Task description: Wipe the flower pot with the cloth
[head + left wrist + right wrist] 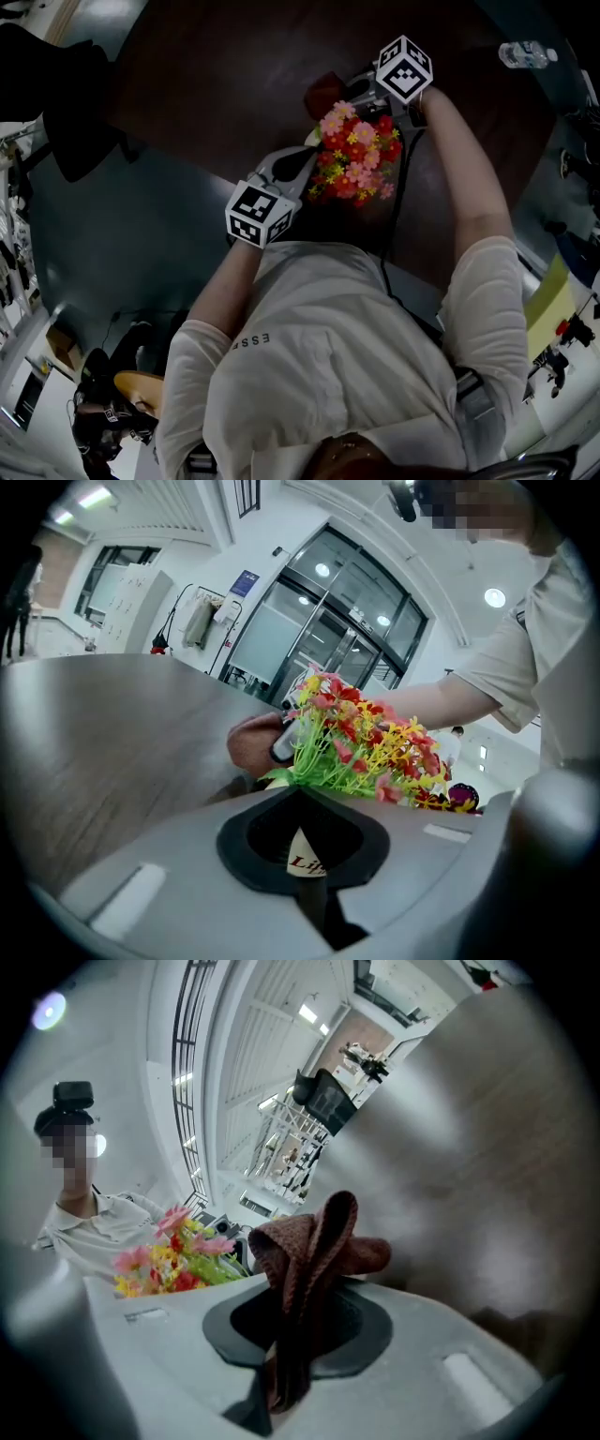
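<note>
Your left tongs (302, 161) pinch the flower pot (300, 857) by its rim, evidently to steady it; your right tongs (300, 1335) clamp the bunched cloth (314, 1251), folds left free for wiping.

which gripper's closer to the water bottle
Right. In the head view the right gripper, shut on the cloth, sits left of the water bottle; the left gripper is farther, down-left past the flowers.
</note>
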`<state>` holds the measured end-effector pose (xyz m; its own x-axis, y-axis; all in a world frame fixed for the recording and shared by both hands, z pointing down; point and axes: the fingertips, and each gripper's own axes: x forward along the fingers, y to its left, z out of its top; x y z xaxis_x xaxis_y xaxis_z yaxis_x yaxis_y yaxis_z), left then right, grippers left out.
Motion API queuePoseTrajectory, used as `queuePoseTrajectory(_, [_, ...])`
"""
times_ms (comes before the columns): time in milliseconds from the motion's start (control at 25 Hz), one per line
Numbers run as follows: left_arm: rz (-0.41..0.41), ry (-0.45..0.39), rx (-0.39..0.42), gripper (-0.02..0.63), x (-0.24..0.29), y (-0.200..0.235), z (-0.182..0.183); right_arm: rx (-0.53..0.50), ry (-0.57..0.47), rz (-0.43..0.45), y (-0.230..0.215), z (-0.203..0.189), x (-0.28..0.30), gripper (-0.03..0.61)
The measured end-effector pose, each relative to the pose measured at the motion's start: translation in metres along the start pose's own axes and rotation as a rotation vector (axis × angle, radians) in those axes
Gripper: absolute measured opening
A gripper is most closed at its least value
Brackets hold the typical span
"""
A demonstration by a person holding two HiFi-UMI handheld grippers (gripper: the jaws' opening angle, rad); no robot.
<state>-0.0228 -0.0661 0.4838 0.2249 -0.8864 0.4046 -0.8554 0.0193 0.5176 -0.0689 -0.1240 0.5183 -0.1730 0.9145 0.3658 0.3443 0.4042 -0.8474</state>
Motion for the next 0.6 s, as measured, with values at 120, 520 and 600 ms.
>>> queuePoseTrajectory(120, [-0.008, 0.001, 0.002, 0.012, 0.000, -0.001, -0.002, 0.007, -0.070, -0.067, -0.003, -0.013, -0.011, 0.049])
queuePoseTrajectory(520, [-0.107, 0.001, 0.164, 0.012, -0.008, 0.018, 0.017, 0.141, -0.712, -0.892, -0.002, -0.056, -0.134, 0.049])
queuePoseTrajectory(600, [-0.158, 0.014, 0.189, 0.012, -0.012, 0.022, 0.022, 0.239, -0.787, -1.072, 0.017, -0.095, -0.144, 0.049])
